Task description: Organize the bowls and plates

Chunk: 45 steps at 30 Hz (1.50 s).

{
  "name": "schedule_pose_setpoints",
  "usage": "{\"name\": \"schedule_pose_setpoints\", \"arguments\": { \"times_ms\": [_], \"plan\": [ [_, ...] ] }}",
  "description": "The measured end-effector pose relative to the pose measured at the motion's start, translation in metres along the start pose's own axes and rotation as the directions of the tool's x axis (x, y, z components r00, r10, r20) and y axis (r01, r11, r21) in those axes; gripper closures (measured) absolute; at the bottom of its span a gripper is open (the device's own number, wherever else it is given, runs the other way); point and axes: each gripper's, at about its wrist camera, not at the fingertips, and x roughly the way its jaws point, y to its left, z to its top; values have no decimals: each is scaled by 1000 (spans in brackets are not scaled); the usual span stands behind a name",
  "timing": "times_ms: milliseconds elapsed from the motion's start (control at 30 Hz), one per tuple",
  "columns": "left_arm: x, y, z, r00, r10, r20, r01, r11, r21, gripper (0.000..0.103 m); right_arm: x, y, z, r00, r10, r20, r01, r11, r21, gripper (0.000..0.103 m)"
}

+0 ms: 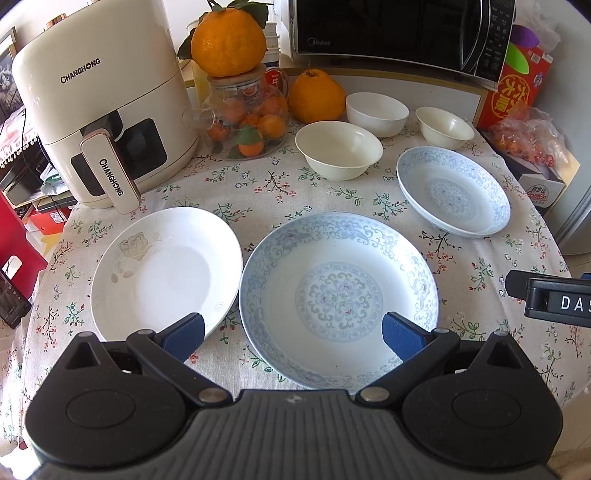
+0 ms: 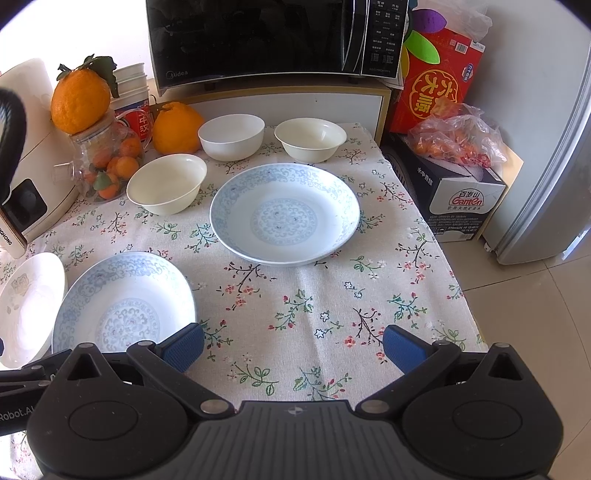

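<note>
A large blue-patterned plate (image 1: 338, 299) lies near the table's front; it also shows in the right wrist view (image 2: 123, 302). A white plate (image 1: 166, 273) lies left of it. A second blue-patterned plate (image 1: 452, 190) (image 2: 284, 214) lies further right. Three white bowls stand behind: one (image 1: 338, 149) (image 2: 166, 188), one (image 1: 376, 113) (image 2: 231, 136), one (image 1: 444, 127) (image 2: 310, 139). My left gripper (image 1: 293, 338) is open and empty over the large plate's near edge. My right gripper (image 2: 293, 345) is open and empty over bare cloth, in front of the second blue plate.
An air fryer (image 1: 99, 107) stands at the back left. A glass jar of oranges (image 1: 247, 114), a loose orange (image 1: 316, 96) and a microwave (image 1: 399, 33) line the back. A red box (image 2: 436, 77) and a bag on a carton (image 2: 454, 177) sit right of the table.
</note>
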Motion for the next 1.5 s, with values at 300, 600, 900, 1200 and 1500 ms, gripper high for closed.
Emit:
{"name": "schedule_pose_setpoints", "arguments": {
  "times_ms": [300,600,900,1200,1500],
  "plan": [
    [3,0,2,1000,-5,-3,5,1000,7,1,6,-4,6,1000,-10,-11,10,1000,18,4],
    [6,-6,7,1000,-5,29,5,1000,7,1,14,-14,18,1000,-3,-20,4,999,43,4],
    [13,-16,18,999,-14,45,14,1000,1,1,27,-27,35,1000,-21,-14,21,998,57,4],
    [29,-25,34,996,-78,39,78,997,-1,6,45,-44,47,999,12,-41,-8,995,102,4],
    [69,-36,72,971,-237,-5,237,971,-29,22,89,-81,62,994,95,-51,-77,957,281,5]
  ]
}}
